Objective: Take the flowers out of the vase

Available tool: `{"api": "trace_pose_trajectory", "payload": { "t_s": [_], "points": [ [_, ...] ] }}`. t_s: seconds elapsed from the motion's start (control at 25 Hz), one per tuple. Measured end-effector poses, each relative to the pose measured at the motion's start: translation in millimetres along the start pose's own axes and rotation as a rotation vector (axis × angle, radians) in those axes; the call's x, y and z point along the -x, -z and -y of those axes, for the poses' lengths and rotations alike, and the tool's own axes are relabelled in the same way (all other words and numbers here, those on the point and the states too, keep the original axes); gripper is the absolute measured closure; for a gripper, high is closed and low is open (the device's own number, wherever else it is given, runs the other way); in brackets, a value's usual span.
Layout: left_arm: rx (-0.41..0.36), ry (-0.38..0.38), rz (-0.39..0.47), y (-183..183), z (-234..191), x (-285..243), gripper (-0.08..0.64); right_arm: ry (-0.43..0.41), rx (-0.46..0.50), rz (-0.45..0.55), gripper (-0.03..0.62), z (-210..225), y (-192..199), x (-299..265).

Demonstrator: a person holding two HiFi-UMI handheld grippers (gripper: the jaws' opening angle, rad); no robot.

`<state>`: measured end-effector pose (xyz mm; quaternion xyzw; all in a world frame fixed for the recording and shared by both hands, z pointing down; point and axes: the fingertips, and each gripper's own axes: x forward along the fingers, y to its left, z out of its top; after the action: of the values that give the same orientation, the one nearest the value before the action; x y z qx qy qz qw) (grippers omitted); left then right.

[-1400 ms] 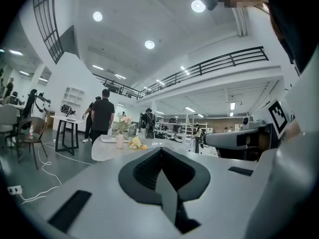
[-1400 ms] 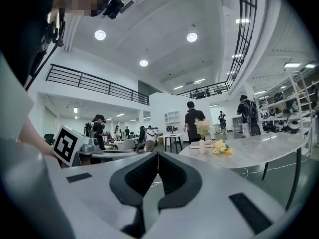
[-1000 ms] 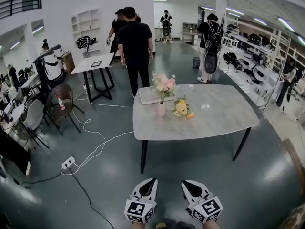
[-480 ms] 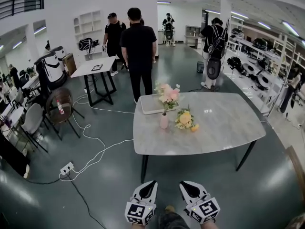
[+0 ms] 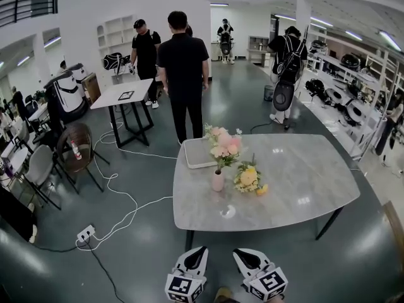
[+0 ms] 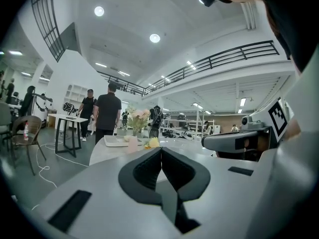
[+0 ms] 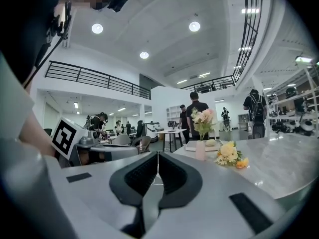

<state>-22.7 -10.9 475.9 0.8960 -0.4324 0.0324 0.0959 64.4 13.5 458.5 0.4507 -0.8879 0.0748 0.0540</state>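
Since the earlier frames the surface [image 5: 297,182] had drawn closer in the head view, and both claws sat lower at the bottom edge; the approach was evidently not finished. The left claw [image 5: 199,251] and the right claw [image 5: 240,253] both had their jaws pressed together with nothing between them, well short of the surface's near edge. The pink flowers [image 5: 224,145] stood upright in the small pale vase [image 5: 218,182] towards the surface's left side, with a yellow bunch [image 5: 248,179] lying just beside it and a tray [image 5: 199,153] behind. The blooms looked light and easily crushed, the stems thin and bendable; the vase seemed slim and likely to tip. The stems just above the vase mouth seemed the best place to grip, gently, with the other claw steadying the vase.
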Motion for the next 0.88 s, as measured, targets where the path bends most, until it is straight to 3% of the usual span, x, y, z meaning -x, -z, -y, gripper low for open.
{"api": "trace_pose_trajectory", "payload": {
  "t_s": [0.44,0.88],
  "points": [
    [0.014,-0.032,0.02,-10,-30,-63,0.545,-0.041,0.002,-0.013,0.571,50,-1,-51],
    [0.023,0.004,-0.002,3,-36,-98,0.545,-0.051,-0.034,-0.029,0.571,72,9,-77]
  ]
}}
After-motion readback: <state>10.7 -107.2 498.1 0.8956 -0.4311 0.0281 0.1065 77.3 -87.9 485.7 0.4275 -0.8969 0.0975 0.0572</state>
